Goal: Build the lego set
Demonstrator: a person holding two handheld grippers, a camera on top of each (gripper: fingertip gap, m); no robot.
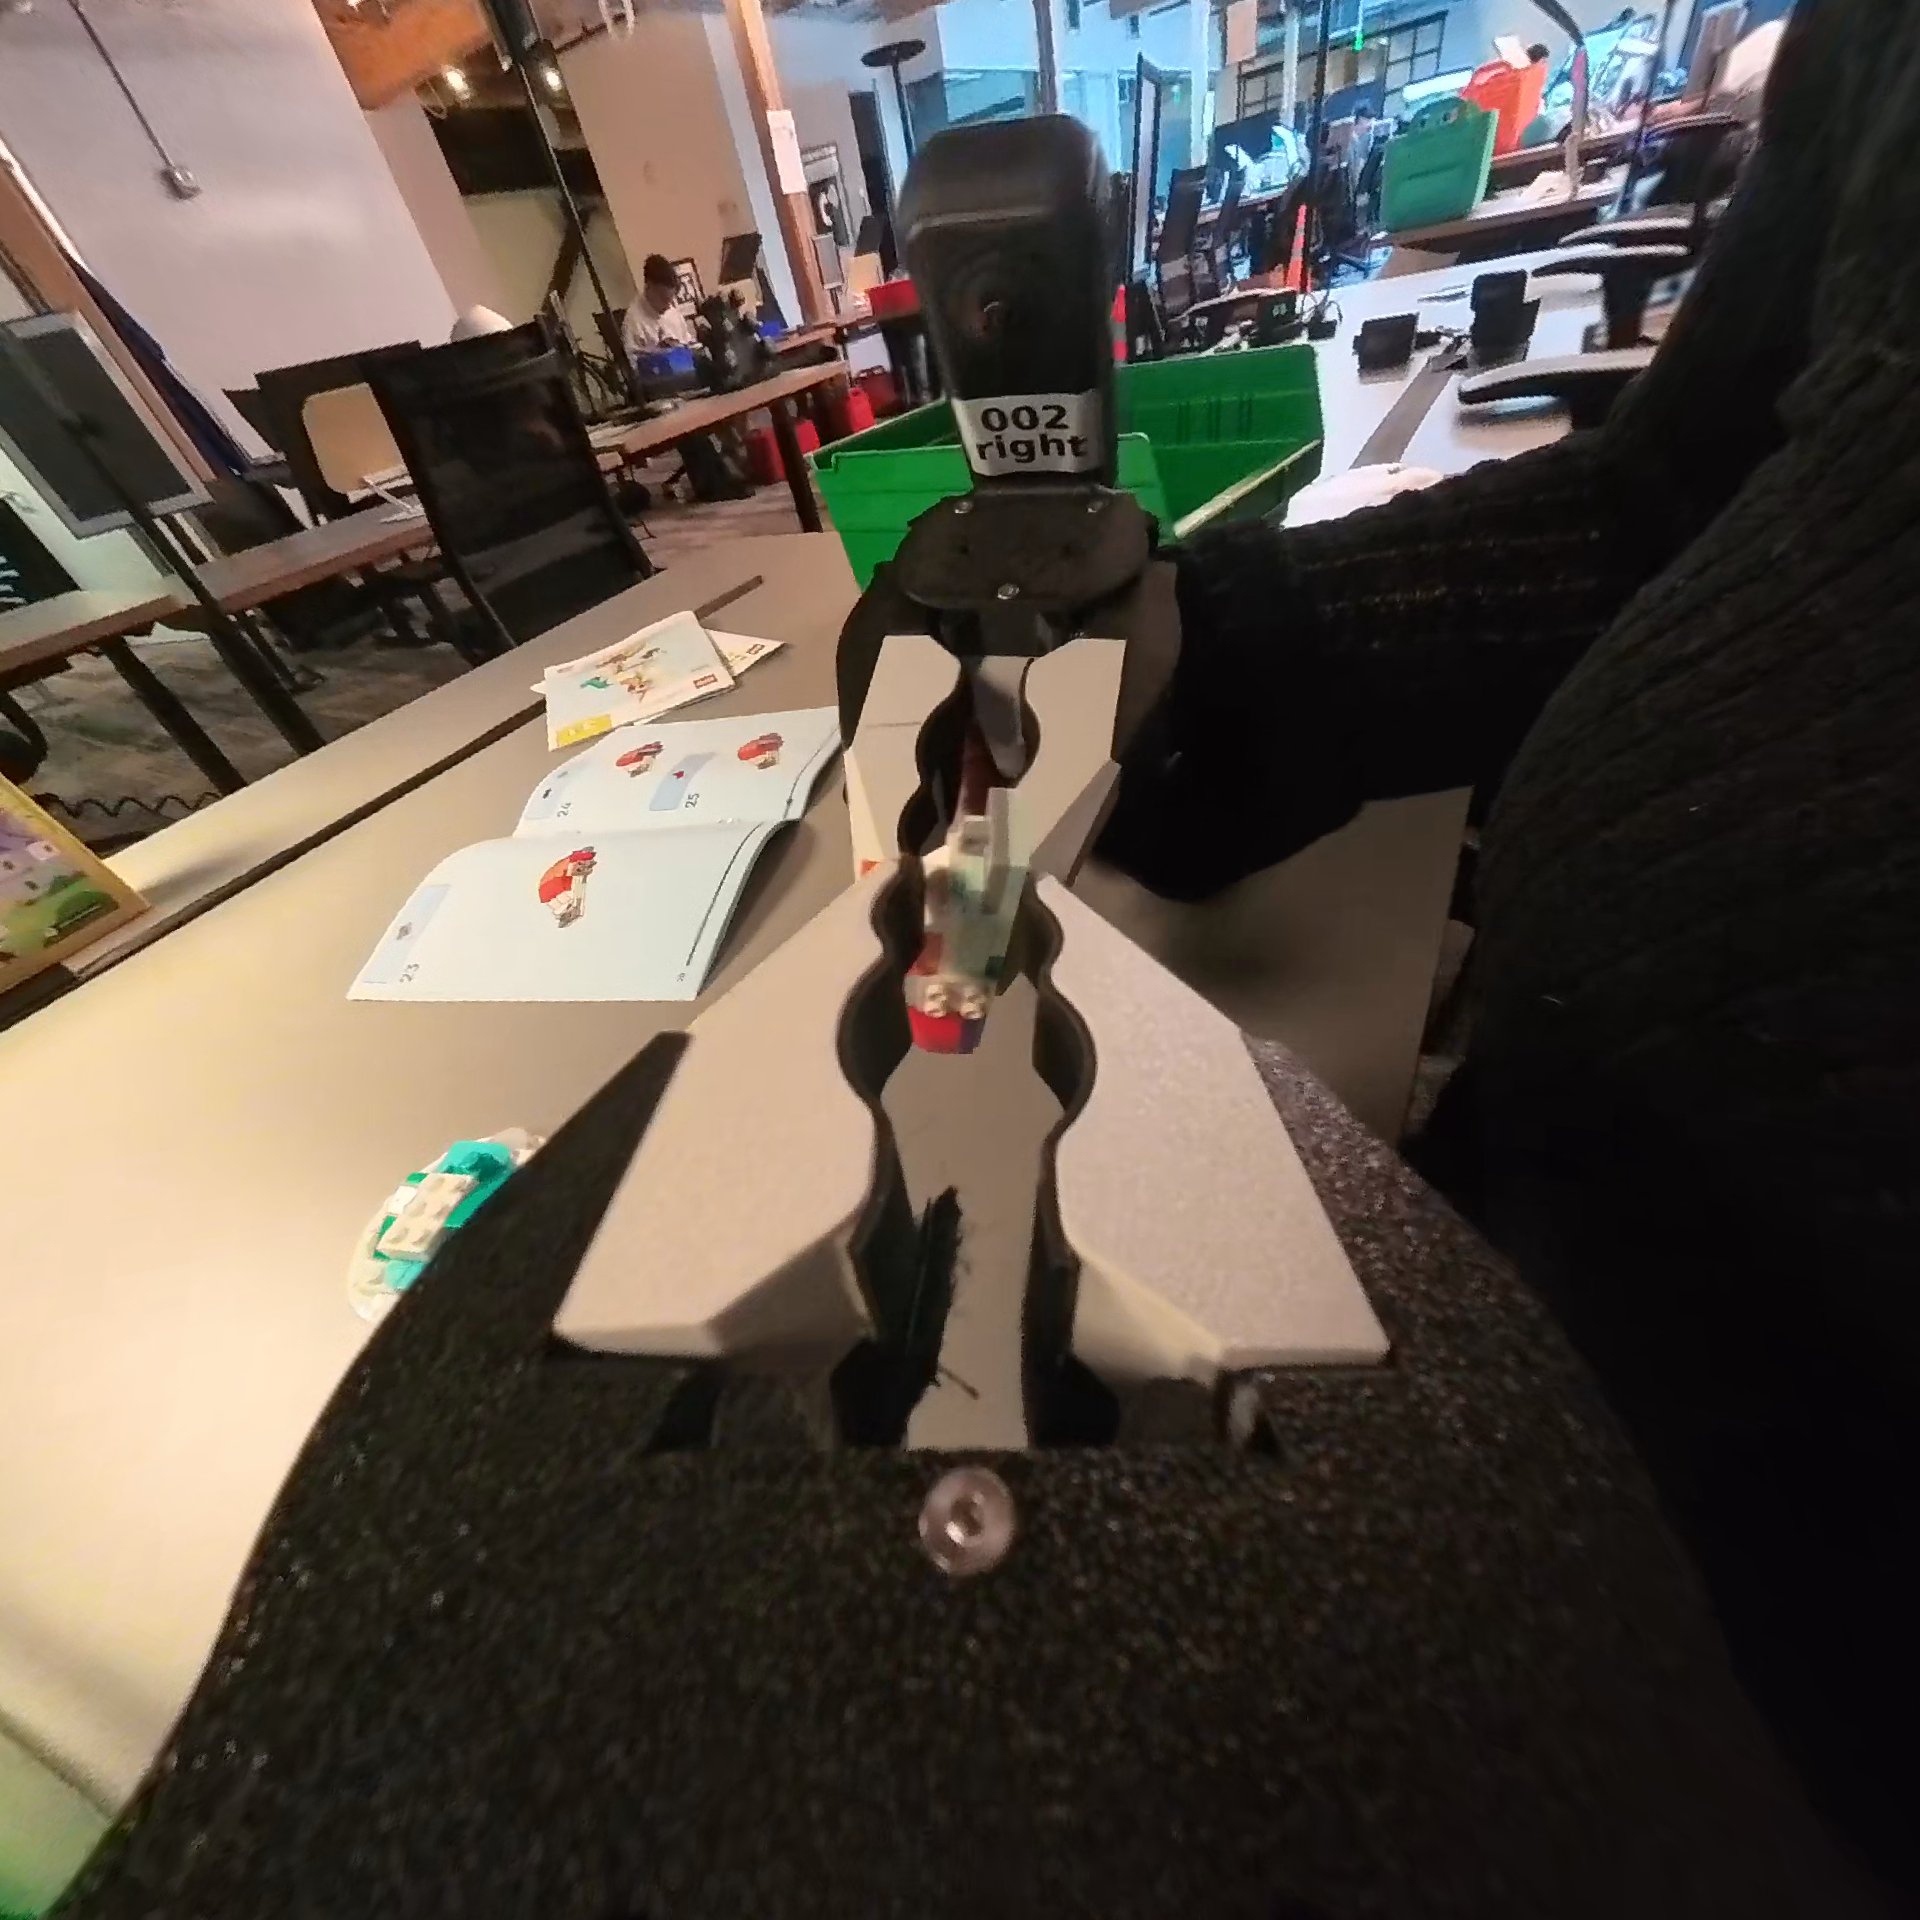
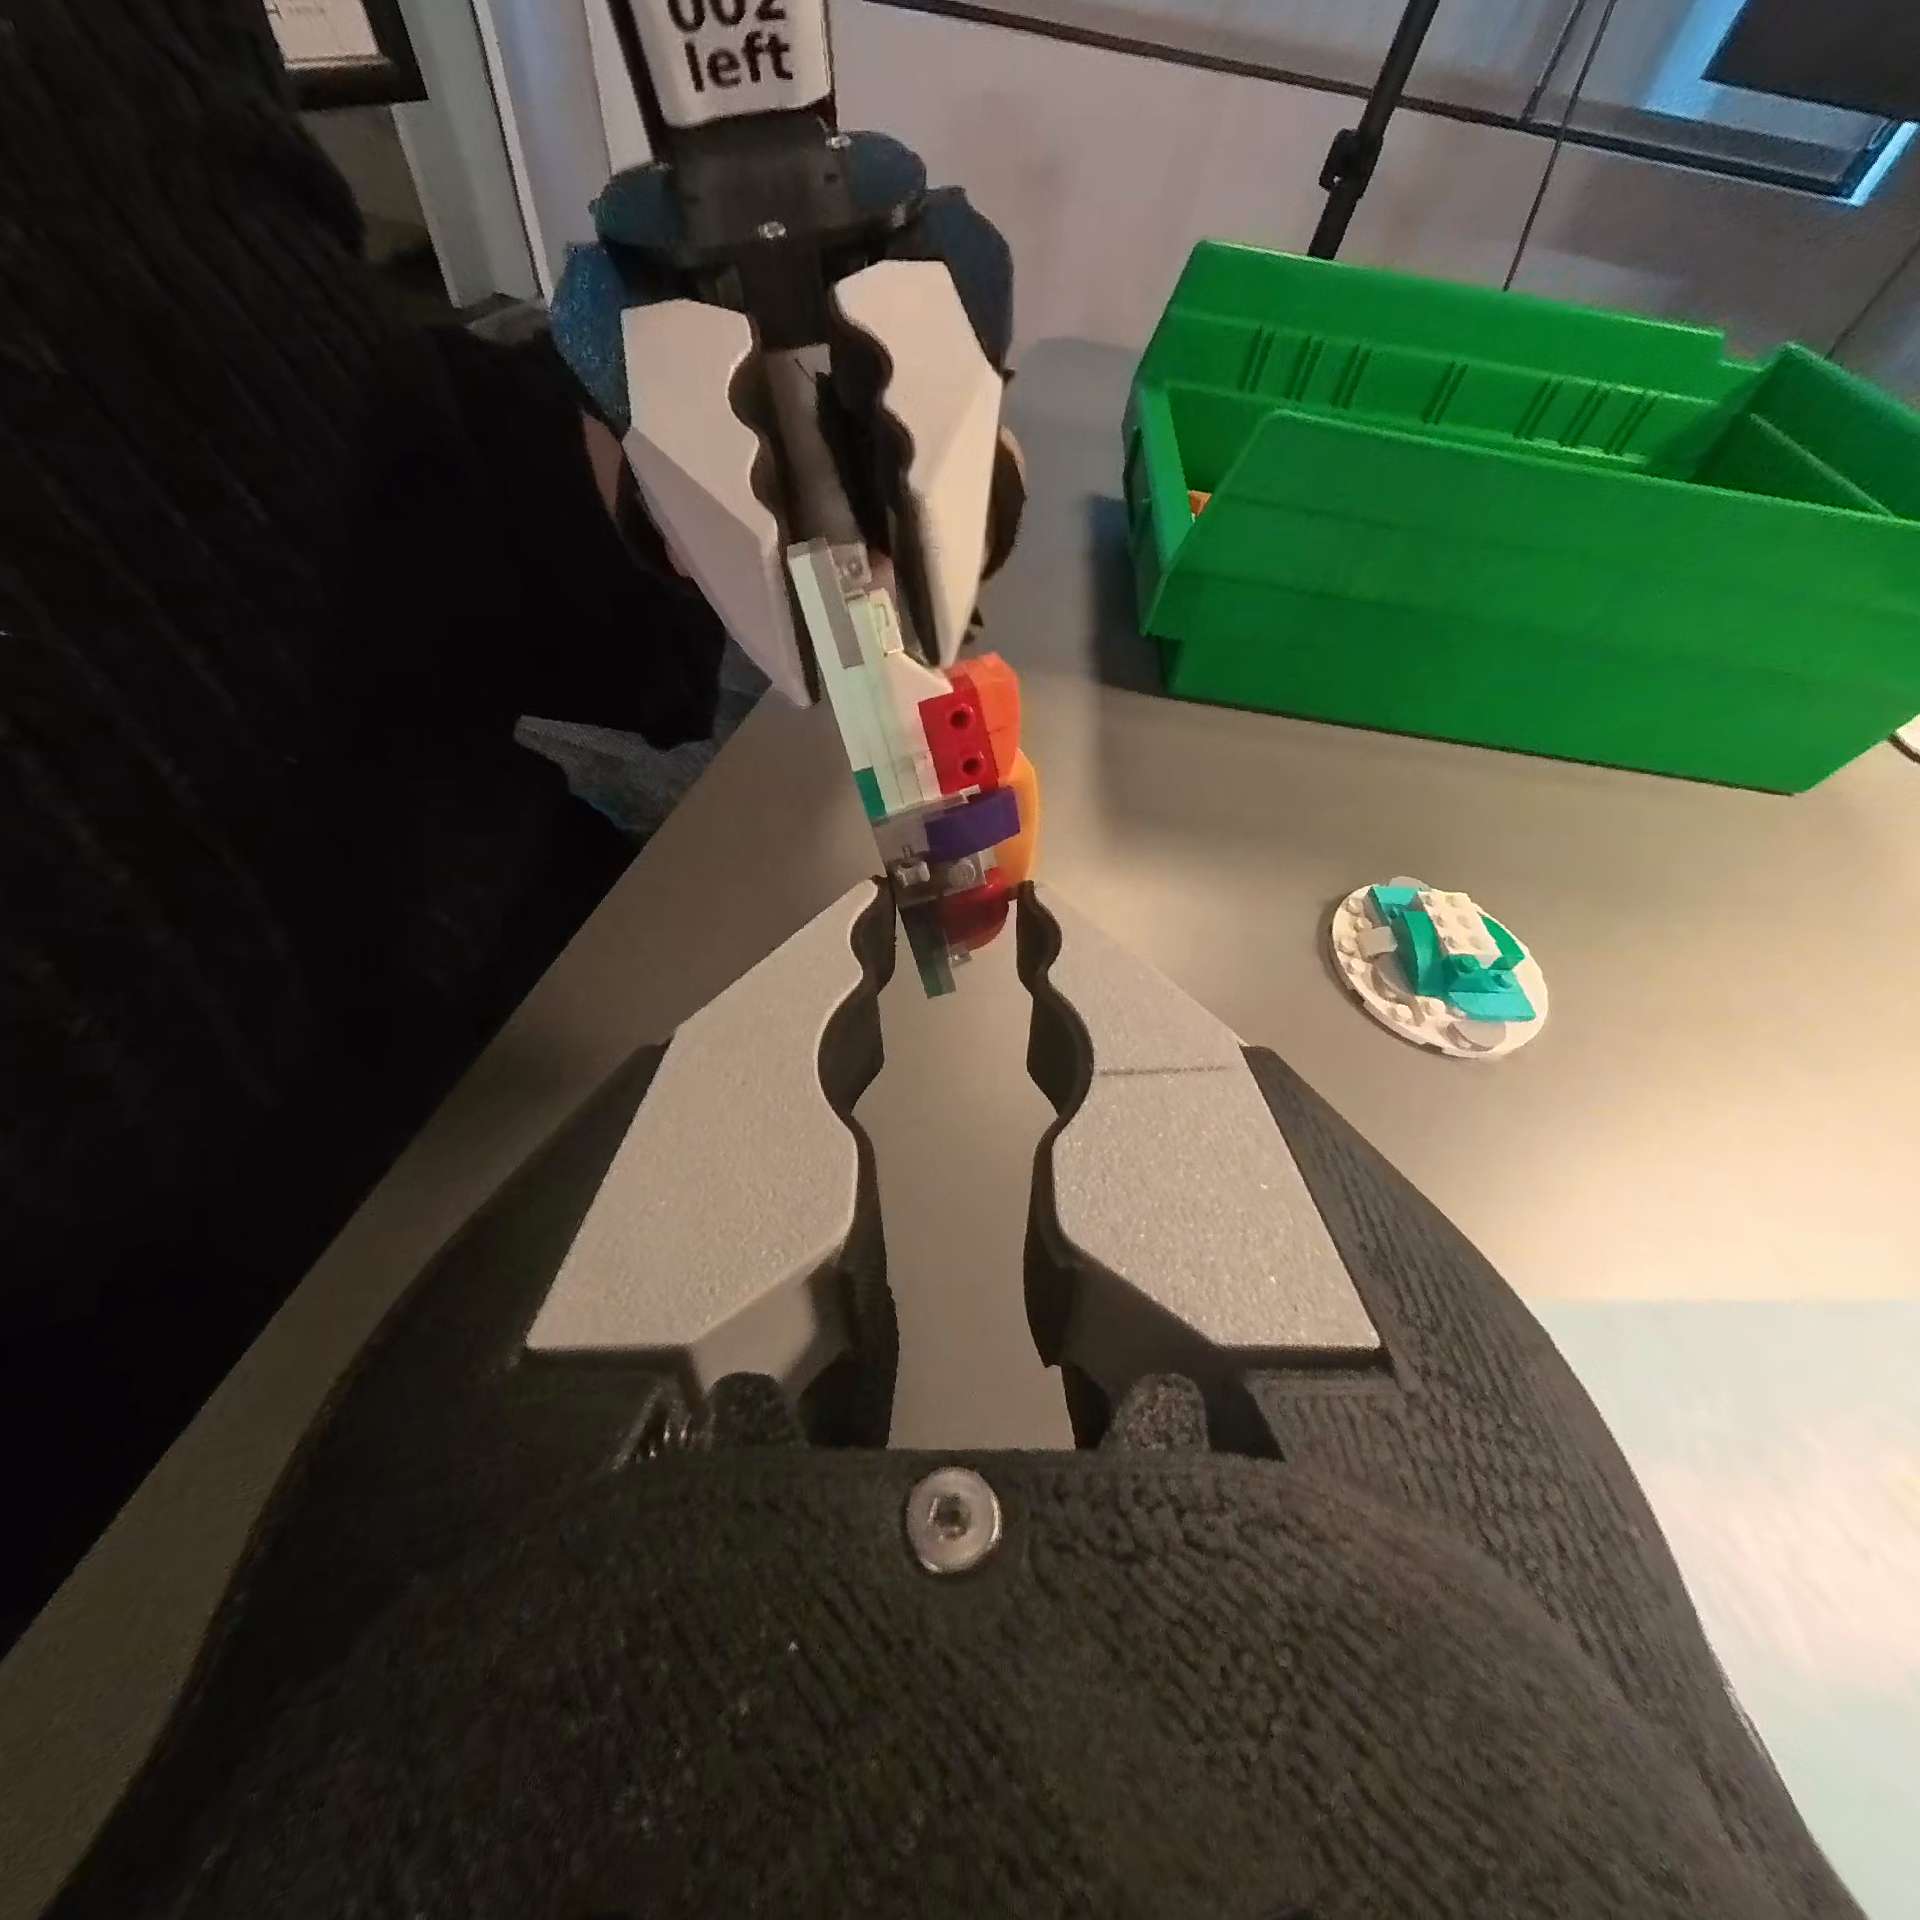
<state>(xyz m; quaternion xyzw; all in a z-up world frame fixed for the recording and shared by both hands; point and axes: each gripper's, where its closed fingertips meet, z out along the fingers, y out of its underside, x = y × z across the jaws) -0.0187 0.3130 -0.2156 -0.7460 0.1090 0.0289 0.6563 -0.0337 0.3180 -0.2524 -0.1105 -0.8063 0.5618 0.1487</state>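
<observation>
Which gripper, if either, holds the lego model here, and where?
The left gripper pinches the lego model at its white end. The right gripper brackets the red end; contact unclear.

The two grippers face tip to tip above the grey table (image 2: 1351, 1195), the multicoloured brick assembly (image 2: 935, 769) filling the gap between them. To one side of that line stand the green plastic bin (image 2: 1507, 623) and, nearer, the white round plate carrying teal bricks (image 2: 1439, 971), with bare tabletop between the two. On the other side lie the open pale-blue instruction booklet (image 1: 582, 914) and, beyond it, a second closed booklet (image 1: 634, 675). A dark knitted sleeve (image 1: 1507, 644) blocks the near table edge.
</observation>
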